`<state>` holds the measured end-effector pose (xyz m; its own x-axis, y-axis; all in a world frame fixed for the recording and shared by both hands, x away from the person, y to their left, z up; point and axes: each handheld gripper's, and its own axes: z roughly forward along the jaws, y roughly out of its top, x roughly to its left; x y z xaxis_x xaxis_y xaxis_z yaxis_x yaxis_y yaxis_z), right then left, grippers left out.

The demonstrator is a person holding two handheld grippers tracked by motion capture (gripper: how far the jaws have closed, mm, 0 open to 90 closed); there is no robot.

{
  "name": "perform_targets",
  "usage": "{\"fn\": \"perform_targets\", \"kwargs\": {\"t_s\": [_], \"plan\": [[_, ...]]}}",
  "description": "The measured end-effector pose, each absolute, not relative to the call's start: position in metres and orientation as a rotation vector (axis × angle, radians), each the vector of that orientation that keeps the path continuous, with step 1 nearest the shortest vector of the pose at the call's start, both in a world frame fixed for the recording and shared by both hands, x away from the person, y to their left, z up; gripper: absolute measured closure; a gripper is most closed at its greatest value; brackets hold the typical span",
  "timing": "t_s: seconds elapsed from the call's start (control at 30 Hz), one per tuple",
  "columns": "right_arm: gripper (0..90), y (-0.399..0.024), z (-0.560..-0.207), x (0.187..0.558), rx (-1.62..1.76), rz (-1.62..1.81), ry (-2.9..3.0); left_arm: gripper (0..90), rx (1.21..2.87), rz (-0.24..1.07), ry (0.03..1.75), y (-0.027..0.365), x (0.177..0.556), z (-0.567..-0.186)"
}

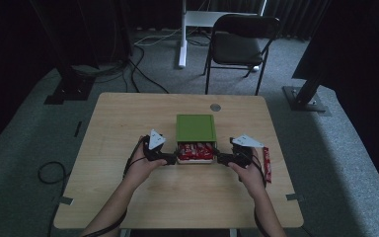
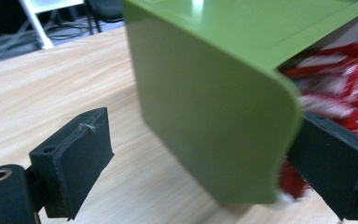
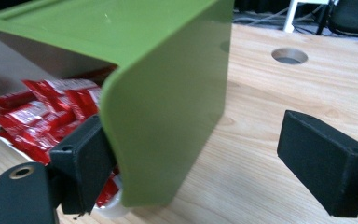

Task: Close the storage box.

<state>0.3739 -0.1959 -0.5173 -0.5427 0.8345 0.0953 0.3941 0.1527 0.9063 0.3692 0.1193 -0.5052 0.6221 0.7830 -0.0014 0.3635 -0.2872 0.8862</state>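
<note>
A green box (image 1: 195, 127) stands mid-table with its front open toward me. Red packets (image 1: 196, 150) lie inside it on a white tray (image 1: 195, 161). My left gripper (image 1: 170, 159) is at the box's front left corner, open. In the left gripper view the left gripper (image 2: 205, 168) straddles the green side wall (image 2: 205, 107), one jaw outside on the wood and one inside by the red packets (image 2: 335, 88). My right gripper (image 1: 220, 158) mirrors it at the front right corner, open. In the right gripper view the right gripper (image 3: 205, 163) stands across the wall (image 3: 168, 107), beside the packets (image 3: 42, 116).
One loose red packet (image 1: 266, 164) lies on the table near its right edge, beside my right hand. A round cable hole (image 1: 215, 107) sits behind the box. A folding chair (image 1: 242, 39) and a white desk leg (image 1: 182, 34) stand beyond the table.
</note>
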Motion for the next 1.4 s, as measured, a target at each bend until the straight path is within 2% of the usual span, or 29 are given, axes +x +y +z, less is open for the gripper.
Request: {"fn": "perform_targets", "kwargs": {"t_s": [0.87, 1.4], "plan": [[12.5, -0.209, -0.508, 0.357, 1.144, 1.423, 1.986, 8.1, 1.888, 0.580, 0.905, 0.134, 0.346, -0.501], [11.7, -0.233, -0.510, 0.337, 1.158, 1.386, 1.982, 8.1, 1.885, 0.586, 0.945, 0.156, 0.330, -0.506]]}}
